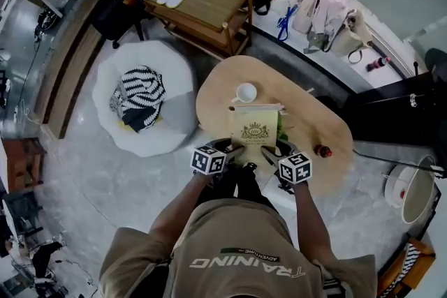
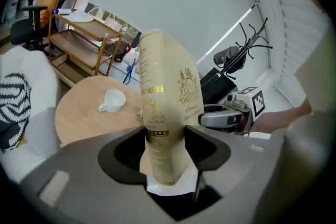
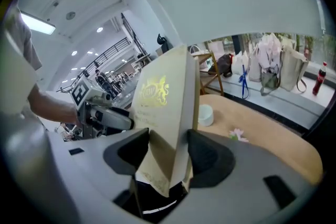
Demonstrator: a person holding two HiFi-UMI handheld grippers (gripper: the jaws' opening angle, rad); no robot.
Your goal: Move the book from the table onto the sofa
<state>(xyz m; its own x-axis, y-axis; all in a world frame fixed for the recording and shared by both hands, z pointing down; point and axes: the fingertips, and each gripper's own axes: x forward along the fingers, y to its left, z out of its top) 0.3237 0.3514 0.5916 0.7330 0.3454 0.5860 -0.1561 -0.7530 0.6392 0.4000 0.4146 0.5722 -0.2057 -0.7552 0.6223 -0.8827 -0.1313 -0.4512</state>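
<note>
Left gripper (image 1: 209, 160), right gripper (image 1: 294, 168): fingers (image 2: 128, 147) of both clamped on near edge of cream, gold-crested hardback book (image 1: 255, 130); long axis runs away from fingers, above oval wooden table (image 1: 314, 125). Beyond: white cup (image 1: 246, 92). Left of fingers: white rounded sofa (image 1: 174, 73), left gripper nearer.

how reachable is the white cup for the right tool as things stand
Probably not right now. The right tool is shut on the book, which the left tool also grips, and the cup sits on the table beyond the book. Nothing else looks in the way.
</note>
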